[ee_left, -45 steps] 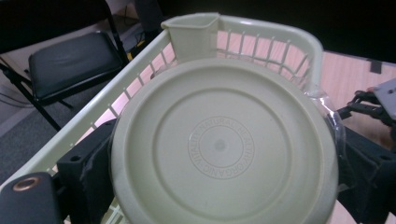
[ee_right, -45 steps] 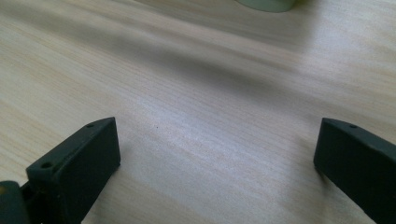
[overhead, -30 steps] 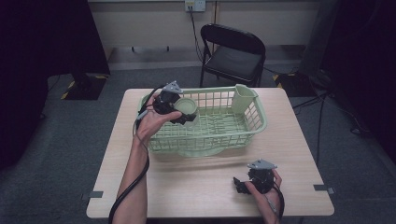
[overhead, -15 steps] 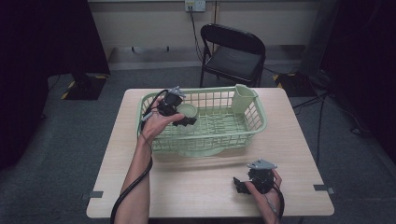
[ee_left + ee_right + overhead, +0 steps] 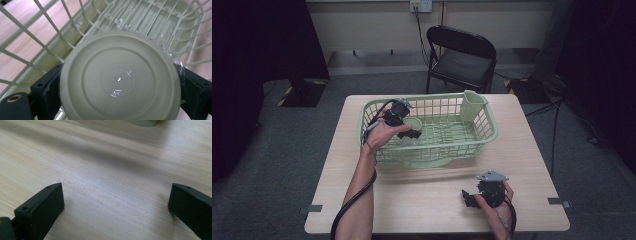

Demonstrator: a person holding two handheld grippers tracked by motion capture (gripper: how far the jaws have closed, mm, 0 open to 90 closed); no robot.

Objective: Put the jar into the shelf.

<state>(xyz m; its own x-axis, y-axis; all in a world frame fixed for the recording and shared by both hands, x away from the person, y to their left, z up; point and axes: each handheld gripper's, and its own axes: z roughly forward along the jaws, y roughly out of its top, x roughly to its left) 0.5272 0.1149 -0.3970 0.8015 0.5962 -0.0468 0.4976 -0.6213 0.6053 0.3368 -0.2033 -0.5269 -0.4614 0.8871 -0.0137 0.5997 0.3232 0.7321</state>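
Bowl (image 5: 413,124) sits clamped in the left tool (image 5: 404,125), lower inside the green basket (image 5: 482,137) than half a second ago, near its left wall. Left gripper view: jaws grip the bowl's (image 5: 120,77) rim on both sides above the basket floor (image 5: 150,20). Right gripper view: right tool (image 5: 115,205) gapes wide and empty over the surface (image 5: 105,165), unmoved.

bowl (image 5: 120,80) bottom edge chopped off in the left gripper view, embossed stamp too tiny to read, basket (image 5: 142,122) barely peeking in up top
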